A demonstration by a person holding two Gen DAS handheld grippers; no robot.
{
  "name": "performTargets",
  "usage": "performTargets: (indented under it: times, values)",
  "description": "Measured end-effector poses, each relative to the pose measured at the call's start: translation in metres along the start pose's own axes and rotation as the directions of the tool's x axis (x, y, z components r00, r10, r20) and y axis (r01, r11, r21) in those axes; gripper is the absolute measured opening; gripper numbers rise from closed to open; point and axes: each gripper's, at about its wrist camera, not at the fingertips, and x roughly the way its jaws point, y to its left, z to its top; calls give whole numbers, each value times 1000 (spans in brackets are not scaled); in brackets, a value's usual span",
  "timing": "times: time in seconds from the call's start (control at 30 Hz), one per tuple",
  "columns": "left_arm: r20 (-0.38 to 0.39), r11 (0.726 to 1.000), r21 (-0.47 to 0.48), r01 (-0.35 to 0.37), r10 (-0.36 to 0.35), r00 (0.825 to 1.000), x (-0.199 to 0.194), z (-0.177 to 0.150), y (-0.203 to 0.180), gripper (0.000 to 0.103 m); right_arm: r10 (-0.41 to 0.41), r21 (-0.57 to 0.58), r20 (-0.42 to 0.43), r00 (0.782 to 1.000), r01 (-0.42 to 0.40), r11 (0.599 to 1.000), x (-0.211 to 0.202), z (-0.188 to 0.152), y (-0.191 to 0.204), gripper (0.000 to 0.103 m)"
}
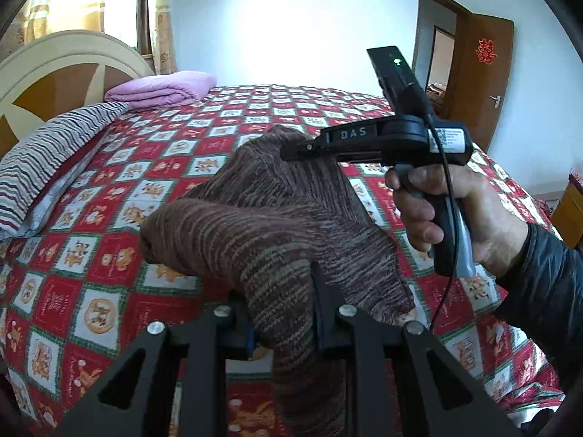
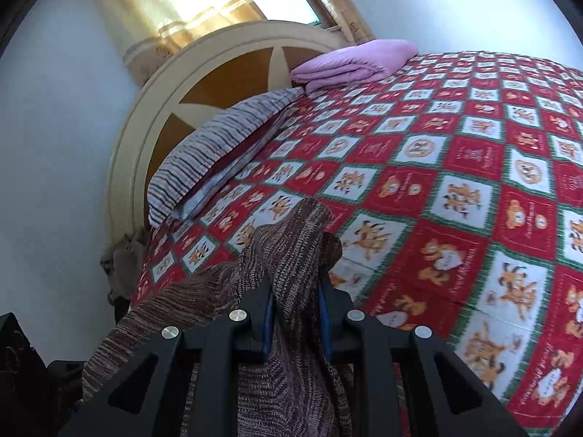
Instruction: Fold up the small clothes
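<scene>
A brown striped knit garment (image 1: 262, 218) hangs lifted above the red patterned bedspread (image 1: 109, 196). My left gripper (image 1: 280, 313) is shut on a bunched part of it at the bottom of the left wrist view. Further off in that view my right gripper (image 1: 291, 151), held by a hand (image 1: 448, 211), is clamped on another edge of the knit. In the right wrist view the right gripper (image 2: 297, 284) is shut on a fold of the same garment (image 2: 291, 240), which drapes down to the left. The fingertips are buried in the fabric.
A folded purple blanket (image 1: 164, 87) and a striped pillow (image 1: 47, 160) lie by the cream headboard (image 2: 204, 73). A brown door (image 1: 473, 73) stands open at the far right. A wooden cabinet (image 1: 568, 215) sits beside the bed.
</scene>
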Motion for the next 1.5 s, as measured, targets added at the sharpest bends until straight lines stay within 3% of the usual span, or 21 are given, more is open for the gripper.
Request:
performTargets:
  times: [0.43,0.7,0.9,1.23,1.3,1.4,1.5]
  values:
    - [-73,990,-103,-92,85,994,20,-34,33,23,-44,-71,-169,985,33,997,86,-1,28,19]
    - [-112,980,-161,-113,96,989,27,-55,42,24,-68,-87,-195,978,52,995,110,-8,30,19]
    - [-154,967,-204,-151,121,981,45,-73,45,24,-128,-80,-215,968,114,990,124,-15,19,19]
    - [-108,957,-252,-146,122,987,44,-84,51,35,-133,-32,-239,962,129,991,133,-22,8,20]
    - [-113,955,-251,-158,133,985,43,-84,51,43,-128,-19,-238,963,127,992,132,-23,6,21]
    - [-123,953,-252,-167,139,983,35,-83,51,44,-141,-11,-233,962,142,990,131,-26,4,29]
    - [-64,950,-252,-184,174,983,15,-75,54,48,-131,3,-237,963,136,991,130,-27,1,34]
